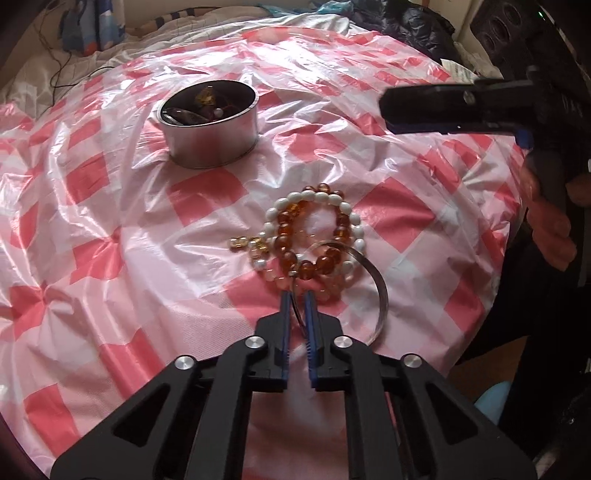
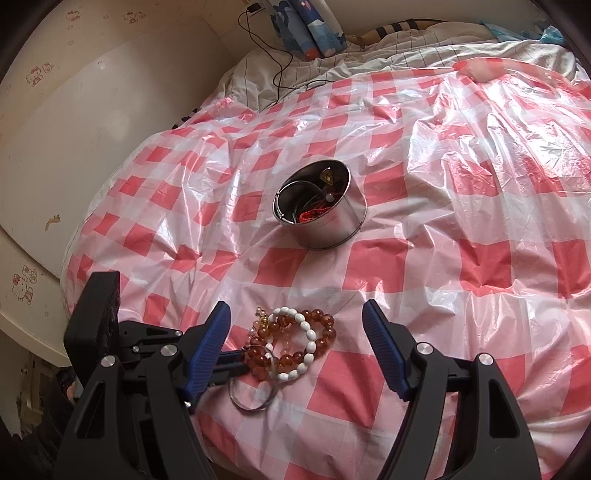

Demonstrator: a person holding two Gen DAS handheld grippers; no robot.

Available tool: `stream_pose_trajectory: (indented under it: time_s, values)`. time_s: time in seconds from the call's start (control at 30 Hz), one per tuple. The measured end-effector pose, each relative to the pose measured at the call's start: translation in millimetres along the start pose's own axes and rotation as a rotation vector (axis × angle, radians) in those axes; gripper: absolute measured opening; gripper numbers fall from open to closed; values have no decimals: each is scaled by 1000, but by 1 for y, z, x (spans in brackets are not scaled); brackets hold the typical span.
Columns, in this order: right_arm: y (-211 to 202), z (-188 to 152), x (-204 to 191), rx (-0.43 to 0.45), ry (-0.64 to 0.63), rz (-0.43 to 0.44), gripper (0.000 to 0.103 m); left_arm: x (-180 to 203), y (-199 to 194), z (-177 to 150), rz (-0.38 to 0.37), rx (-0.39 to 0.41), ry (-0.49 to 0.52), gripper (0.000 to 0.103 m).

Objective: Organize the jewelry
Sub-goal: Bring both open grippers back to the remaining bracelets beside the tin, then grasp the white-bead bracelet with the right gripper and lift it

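Note:
A pile of bracelets lies on the checked plastic sheet: amber beads [image 1: 325, 264] [image 2: 325, 334], white beads [image 1: 334, 199] [image 2: 308, 347] and a thin silver bangle [image 1: 380, 291] [image 2: 255, 391]. My left gripper [image 1: 296, 297] [image 2: 238, 362] is shut on the silver bangle at the pile's near edge. My right gripper [image 2: 295, 314] [image 1: 384, 101] is open and empty, held above the pile. A round metal tin [image 1: 208, 123] [image 2: 319, 205] holding several jewelry pieces stands farther back on the sheet.
The red-and-white plastic sheet [image 1: 110, 229] [image 2: 461, 184] covers a bed. A black cable [image 2: 273, 62] and a blue patterned pillow [image 2: 306, 26] lie at the far end. A wall [image 2: 92, 129] runs along the left side.

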State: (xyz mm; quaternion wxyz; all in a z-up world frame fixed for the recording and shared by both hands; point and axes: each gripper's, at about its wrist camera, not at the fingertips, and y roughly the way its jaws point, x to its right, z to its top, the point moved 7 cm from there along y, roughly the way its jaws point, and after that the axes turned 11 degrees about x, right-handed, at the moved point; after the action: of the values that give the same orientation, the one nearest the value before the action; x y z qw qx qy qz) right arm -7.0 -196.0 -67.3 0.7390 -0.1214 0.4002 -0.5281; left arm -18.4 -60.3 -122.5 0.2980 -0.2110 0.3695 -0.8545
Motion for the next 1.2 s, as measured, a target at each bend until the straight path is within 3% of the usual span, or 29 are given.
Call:
stream_pose_trajectory:
  time_s: [0.33,0.43,0.57,0.83,0.9,0.93,0.97,1.07,1.2]
  values:
    - [19,-25,-34,-41,-214,3,70,-58,-13,1,147,5,-133,3]
    - [30,-33,-34,-63,-233,0,54,-58,-8,-2,160,-13,-129,3]
    - [42,-38,-24,-78,-234,-34,45,-59,-6,-5,159,-21,-136,3]
    - [60,-47,-15,-110,-266,-81,37,-57,-2,-7,165,-29,-127,3]
    - [63,-48,-15,-112,-287,-97,30,-57,-2,-7,165,-31,-127,3]
    - [63,-49,-15,-111,-291,-100,14,-57,-2,-7,164,-32,-129,3]
    - [63,-48,-15,-109,-289,-94,8,-57,-1,-7,163,-32,-130,3]
    - [55,-46,-26,-86,-295,-50,8,-57,-1,-7,161,-33,-133,4]
    - [35,-39,-51,-55,-258,106,8,-57,0,-7,161,-37,-131,4]
